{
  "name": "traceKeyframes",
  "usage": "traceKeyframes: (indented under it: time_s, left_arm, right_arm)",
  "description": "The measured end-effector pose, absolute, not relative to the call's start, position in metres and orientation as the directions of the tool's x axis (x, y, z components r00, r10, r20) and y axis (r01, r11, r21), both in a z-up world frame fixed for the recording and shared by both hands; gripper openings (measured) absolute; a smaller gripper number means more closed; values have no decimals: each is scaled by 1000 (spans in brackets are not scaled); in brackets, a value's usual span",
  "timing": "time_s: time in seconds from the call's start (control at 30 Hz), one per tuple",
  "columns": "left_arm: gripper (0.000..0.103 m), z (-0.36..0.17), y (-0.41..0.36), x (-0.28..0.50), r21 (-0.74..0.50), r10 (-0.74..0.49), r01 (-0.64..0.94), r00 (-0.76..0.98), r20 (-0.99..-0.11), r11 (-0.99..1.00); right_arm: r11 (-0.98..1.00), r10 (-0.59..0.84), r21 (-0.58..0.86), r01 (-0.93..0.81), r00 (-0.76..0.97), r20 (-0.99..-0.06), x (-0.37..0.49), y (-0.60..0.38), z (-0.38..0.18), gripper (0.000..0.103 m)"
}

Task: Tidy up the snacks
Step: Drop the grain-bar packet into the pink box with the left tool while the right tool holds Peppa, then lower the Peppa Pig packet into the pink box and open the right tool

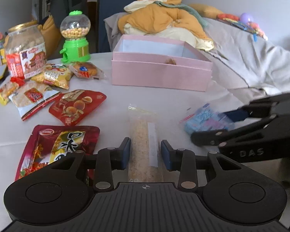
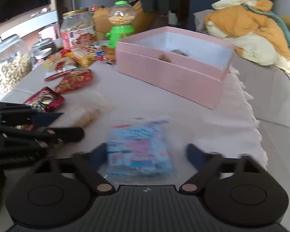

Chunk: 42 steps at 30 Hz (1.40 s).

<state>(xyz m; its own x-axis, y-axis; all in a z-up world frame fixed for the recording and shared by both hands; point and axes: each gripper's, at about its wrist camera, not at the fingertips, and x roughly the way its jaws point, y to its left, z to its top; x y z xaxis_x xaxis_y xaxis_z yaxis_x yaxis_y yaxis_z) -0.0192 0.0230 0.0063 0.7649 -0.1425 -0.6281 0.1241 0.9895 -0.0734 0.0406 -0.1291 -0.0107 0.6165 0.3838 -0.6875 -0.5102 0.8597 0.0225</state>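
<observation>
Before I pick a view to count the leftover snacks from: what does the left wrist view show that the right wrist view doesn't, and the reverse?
Only the left wrist view: toys, including a purple ball, on the grey cover at the far right, and the left gripper straddling the clear crumb-filled packet.

Only the right wrist view: a glass jar of nuts at the far left, and the right gripper straddling the blue and pink packet.

Both: the pink box, green candy dispenser, labelled plastic jar, red snack packets and orange clothing.
</observation>
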Motion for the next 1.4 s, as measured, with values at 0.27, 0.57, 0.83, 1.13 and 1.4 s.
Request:
traceKeyframes:
  time_s: [0.27, 0.57, 0.83, 1.13, 1.4]
  left_arm:
    - [34, 14, 23, -14, -76, -138, 117, 758, -638, 990]
    - [34, 98, 3, 59, -19, -137, 147, 858, -495, 989]
    - [34, 68, 5, 193, -326, -318, 134, 721, -615, 936]
    - [34, 67, 59, 135, -356, -287, 103, 808, -515, 929]
    - [34, 73, 122, 61, -243, -161, 47, 865, -475, 969]
  right_arm:
    - [864, 405, 72, -499, 602, -688, 23, -149, 14, 59]
    - [876, 428, 131, -464, 622, -656, 17, -176, 27, 59]
    - [880, 410, 126, -459, 597, -690, 24, -167, 12, 59]
    - [884, 382, 105, -455, 574, -724, 31, -154, 8, 59]
    - [851, 423, 105, -515, 552, -719, 42, -138, 49, 59]
